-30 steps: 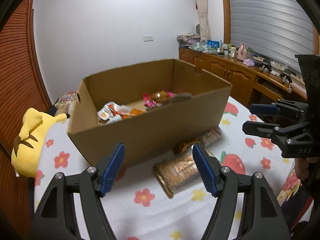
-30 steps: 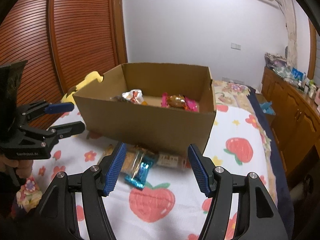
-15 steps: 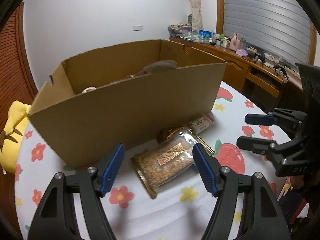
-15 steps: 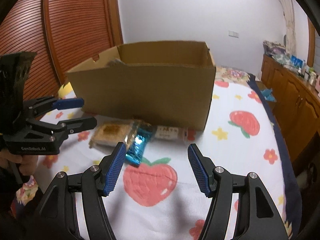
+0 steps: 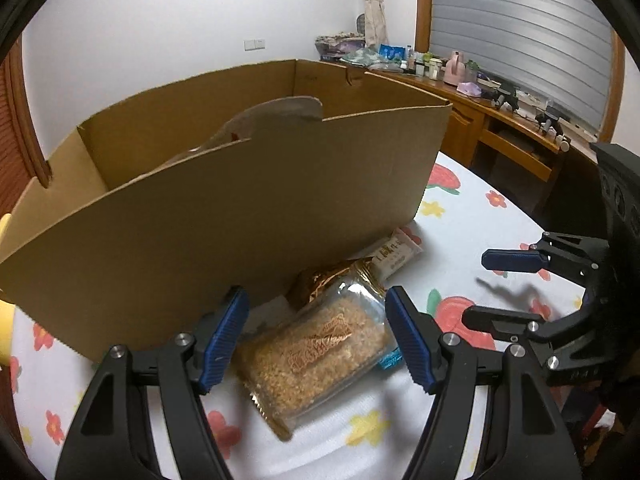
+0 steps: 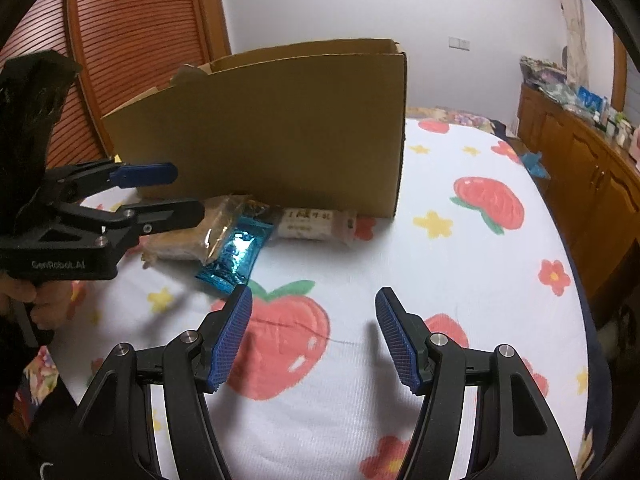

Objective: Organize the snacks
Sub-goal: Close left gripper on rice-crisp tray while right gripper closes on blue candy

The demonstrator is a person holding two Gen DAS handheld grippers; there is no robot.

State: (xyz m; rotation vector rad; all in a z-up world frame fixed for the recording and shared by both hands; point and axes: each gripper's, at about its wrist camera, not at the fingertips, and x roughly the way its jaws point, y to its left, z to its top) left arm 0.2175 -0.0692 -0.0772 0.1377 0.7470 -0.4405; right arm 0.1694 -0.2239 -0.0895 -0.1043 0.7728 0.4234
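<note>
An open cardboard box [image 5: 240,208] [image 6: 280,128] stands on the flowered cloth. Along its near wall lie a clear packet of golden-brown snack [image 5: 316,356] [image 6: 188,232], a gold foil pack [image 5: 328,284], a white bar packet [image 5: 394,254] [image 6: 316,222] and a blue foil packet [image 6: 234,252]. My left gripper [image 5: 316,296] [image 6: 186,192] is open, low over the clear packet, which lies between its fingers without the pads pressing it. To the right, my right gripper [image 6: 314,294] [image 5: 486,288] is open over a printed strawberry, with nothing between its fingers, just short of the blue packet.
A yellow plush toy [image 5: 4,320] shows at the left edge past the box. A wooden sideboard [image 5: 480,92] crowded with bottles runs along the right wall. A slatted wooden door [image 6: 140,40] stands behind the box. A hand [image 6: 24,292] holds the left gripper.
Both grippers have come down and closer to the snacks in front of the box. The inside of the box has dropped out of sight behind its near wall.
</note>
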